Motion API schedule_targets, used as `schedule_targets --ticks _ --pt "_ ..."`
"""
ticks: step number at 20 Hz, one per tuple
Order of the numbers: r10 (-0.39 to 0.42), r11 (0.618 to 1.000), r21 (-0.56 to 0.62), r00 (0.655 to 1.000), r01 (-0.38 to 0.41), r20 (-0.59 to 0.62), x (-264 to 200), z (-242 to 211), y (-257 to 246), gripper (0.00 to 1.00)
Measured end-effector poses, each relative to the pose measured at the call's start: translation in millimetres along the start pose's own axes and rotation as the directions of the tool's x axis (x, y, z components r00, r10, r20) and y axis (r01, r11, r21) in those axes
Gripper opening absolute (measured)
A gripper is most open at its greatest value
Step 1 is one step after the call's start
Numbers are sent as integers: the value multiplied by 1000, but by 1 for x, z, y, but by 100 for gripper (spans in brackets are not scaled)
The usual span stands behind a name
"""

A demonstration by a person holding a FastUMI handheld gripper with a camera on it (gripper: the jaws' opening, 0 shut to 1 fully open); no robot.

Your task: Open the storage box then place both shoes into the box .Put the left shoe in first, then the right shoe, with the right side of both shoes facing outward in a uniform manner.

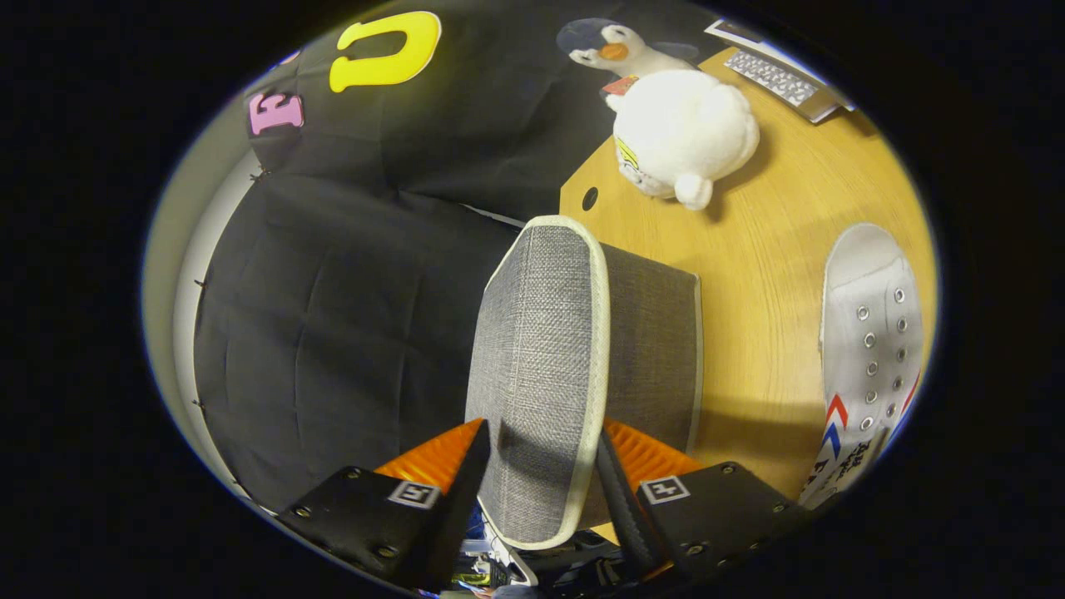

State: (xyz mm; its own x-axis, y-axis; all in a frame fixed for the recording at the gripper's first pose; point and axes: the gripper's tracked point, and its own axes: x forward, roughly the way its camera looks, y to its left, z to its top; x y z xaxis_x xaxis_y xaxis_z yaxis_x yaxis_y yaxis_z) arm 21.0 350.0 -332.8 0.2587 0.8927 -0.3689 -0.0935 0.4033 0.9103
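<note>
My gripper (541,433) is shut on the grey fabric lid (541,333) of the storage box, one finger pressing on each face. The lid has a pale trimmed rim and stands lifted away from the box body (653,349), which rests on the wooden table (765,274). Beside the box lies a white lace-up shoe (869,349) with red and blue marks on its side and metal eyelets. Part of another white shoe (507,557) shows below the lid, between the fingers.
A white plush penguin (682,133) lies on the table beyond the box. A keyboard (778,79) sits at the table's far edge. Black cloth (333,316) hangs next to the table on the lid's other side.
</note>
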Motion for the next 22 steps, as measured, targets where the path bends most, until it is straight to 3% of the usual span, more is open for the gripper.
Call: schedule_targets --ticks 3,4,14,22 --pt "12 999 50 1000 -13 20 -12 12 10 21" --pt "28 998 49 1000 -29 13 -14 14 17 16" --pt "98 978 -181 995 -100 -22 -12 27 121 16" --pt "128 942 -304 989 -145 -74 52 20 208 16"
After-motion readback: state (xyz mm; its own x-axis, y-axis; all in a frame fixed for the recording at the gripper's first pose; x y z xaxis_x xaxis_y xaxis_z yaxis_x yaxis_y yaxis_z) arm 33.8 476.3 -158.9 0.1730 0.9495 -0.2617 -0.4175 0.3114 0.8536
